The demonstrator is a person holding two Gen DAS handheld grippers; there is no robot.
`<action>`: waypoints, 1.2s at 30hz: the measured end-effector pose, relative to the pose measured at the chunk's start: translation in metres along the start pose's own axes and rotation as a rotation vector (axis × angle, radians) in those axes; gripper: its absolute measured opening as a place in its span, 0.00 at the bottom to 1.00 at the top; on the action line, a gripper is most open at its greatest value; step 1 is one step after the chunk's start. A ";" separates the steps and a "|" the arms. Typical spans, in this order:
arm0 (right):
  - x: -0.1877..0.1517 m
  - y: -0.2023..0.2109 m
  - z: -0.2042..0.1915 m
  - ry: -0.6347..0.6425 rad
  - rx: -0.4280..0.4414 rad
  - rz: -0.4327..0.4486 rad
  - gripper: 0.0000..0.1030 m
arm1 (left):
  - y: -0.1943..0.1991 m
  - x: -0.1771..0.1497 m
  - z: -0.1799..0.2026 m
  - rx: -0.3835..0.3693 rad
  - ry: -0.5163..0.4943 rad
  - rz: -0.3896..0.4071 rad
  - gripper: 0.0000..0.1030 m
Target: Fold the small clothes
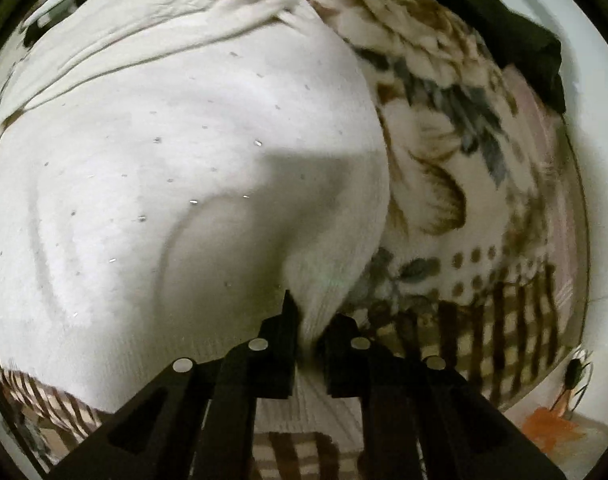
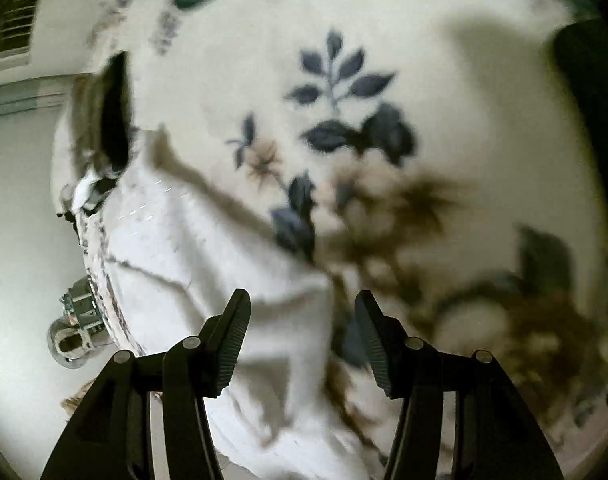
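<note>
A white knit garment [image 1: 175, 168] with tiny shiny flecks lies spread on a floral blanket [image 1: 456, 152]. My left gripper [image 1: 310, 332] is shut on a ribbed edge of the garment, which bunches up between the black fingers [image 1: 279, 344]. In the right wrist view the same white garment [image 2: 191, 256] lies crumpled at the lower left on the blanket [image 2: 344, 92]. My right gripper [image 2: 301, 320] is open, with its jaws wide apart just over the garment's edge, holding nothing.
The blanket has blue and brown flowers and a checked border [image 1: 484, 332]. A dark cloth [image 1: 516, 40] lies at the far right. A metal and glass object [image 2: 73, 328] stands on the pale floor [image 2: 15, 208] beside the bed. An orange patch [image 1: 552, 428] shows on the floor.
</note>
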State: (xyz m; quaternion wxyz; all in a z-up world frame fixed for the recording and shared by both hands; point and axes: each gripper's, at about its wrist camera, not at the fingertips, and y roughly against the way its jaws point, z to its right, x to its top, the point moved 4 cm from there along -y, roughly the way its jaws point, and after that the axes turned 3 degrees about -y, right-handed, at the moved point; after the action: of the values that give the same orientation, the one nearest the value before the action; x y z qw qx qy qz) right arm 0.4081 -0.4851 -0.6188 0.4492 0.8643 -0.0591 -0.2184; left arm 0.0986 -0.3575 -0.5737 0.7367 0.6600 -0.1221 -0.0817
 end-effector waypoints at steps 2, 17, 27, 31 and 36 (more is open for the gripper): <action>0.008 -0.019 -0.002 -0.026 -0.025 -0.033 0.55 | 0.010 0.000 -0.006 -0.014 0.025 0.018 0.07; -0.020 0.036 -0.164 0.137 -0.130 0.120 0.07 | 0.102 -0.026 -0.157 -0.055 0.341 0.182 0.07; -0.052 -0.028 -0.366 0.330 -0.226 0.116 0.06 | 0.121 -0.086 -0.299 -0.092 0.633 0.184 0.07; -0.066 -0.096 -0.433 0.396 -0.297 0.084 0.06 | 0.113 -0.107 -0.343 -0.109 0.715 0.165 0.07; -0.079 -0.175 -0.486 0.456 -0.398 0.066 0.06 | 0.102 -0.130 -0.386 -0.134 0.795 0.145 0.06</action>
State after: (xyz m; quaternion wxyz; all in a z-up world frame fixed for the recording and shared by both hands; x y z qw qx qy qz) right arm 0.5298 0.0064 -0.4895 0.6181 0.7838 0.0592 -0.0113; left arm 0.0813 0.0585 -0.5202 0.7717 0.5805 0.1315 0.2240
